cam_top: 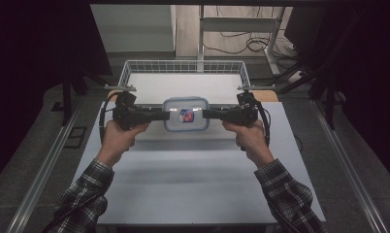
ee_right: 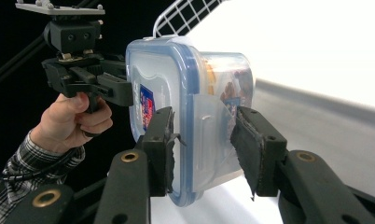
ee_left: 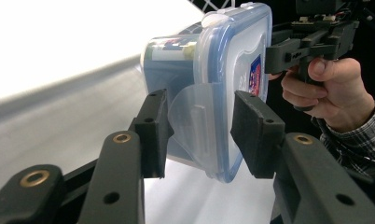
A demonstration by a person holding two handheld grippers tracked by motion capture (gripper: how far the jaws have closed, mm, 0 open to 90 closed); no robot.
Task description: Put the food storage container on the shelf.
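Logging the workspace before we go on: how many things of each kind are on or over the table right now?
Lidded plastic container: 1, held from both ends
Wire basket: 1, at the table's far edge
Grippers: 2, left gripper and right gripper
Total: 4

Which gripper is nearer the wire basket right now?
Neither clearly: the left gripper and right gripper clamp opposite ends of the lidded container, level with each other just short of the wire basket.
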